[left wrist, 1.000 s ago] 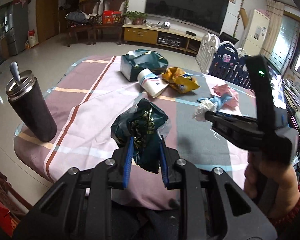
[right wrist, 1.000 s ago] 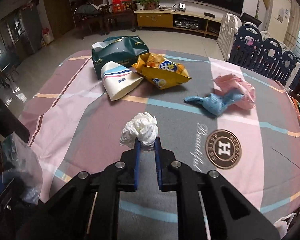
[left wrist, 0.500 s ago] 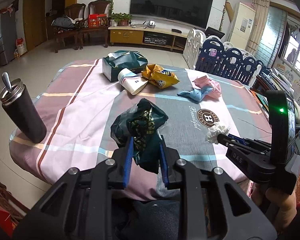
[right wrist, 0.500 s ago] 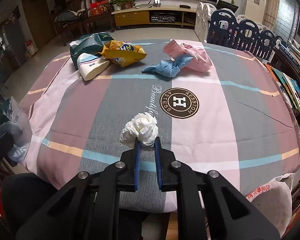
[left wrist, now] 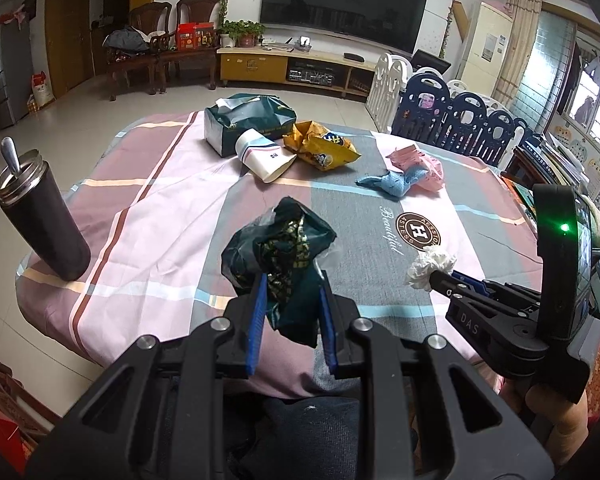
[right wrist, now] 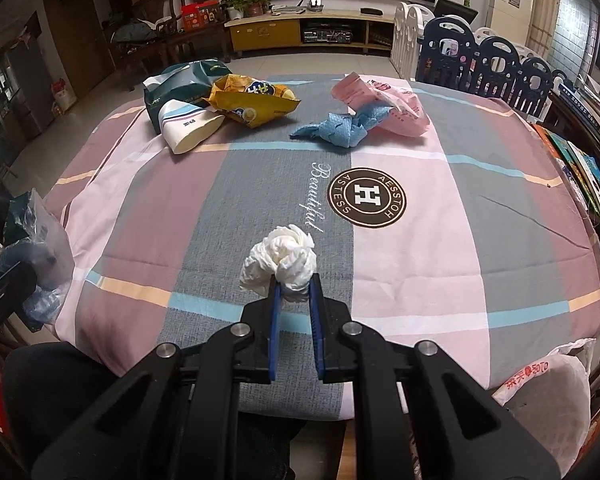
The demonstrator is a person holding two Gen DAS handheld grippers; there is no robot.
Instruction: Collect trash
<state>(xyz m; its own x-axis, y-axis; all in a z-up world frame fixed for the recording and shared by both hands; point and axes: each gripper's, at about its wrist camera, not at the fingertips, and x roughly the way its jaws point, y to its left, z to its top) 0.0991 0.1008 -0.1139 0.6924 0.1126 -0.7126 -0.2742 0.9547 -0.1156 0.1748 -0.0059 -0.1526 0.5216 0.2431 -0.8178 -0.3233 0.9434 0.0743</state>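
Note:
My left gripper is shut on a crumpled dark green wrapper, held above the near edge of the table. My right gripper is shut on a white tissue wad, also held above the near edge; it shows in the left wrist view at the right. More trash lies at the far side of the table: a yellow snack bag, a white paper cup on its side, a blue crumpled rag and a pink plastic bag.
The table has a pink and grey checked cloth. A green tissue pack lies at the far left. A dark steel tumbler stands at the left edge. A white plastic bag hangs beside the near right corner.
Both grippers have pulled back from the middle of the table toward its near edge, each still holding its item. The right gripper has moved to the right.

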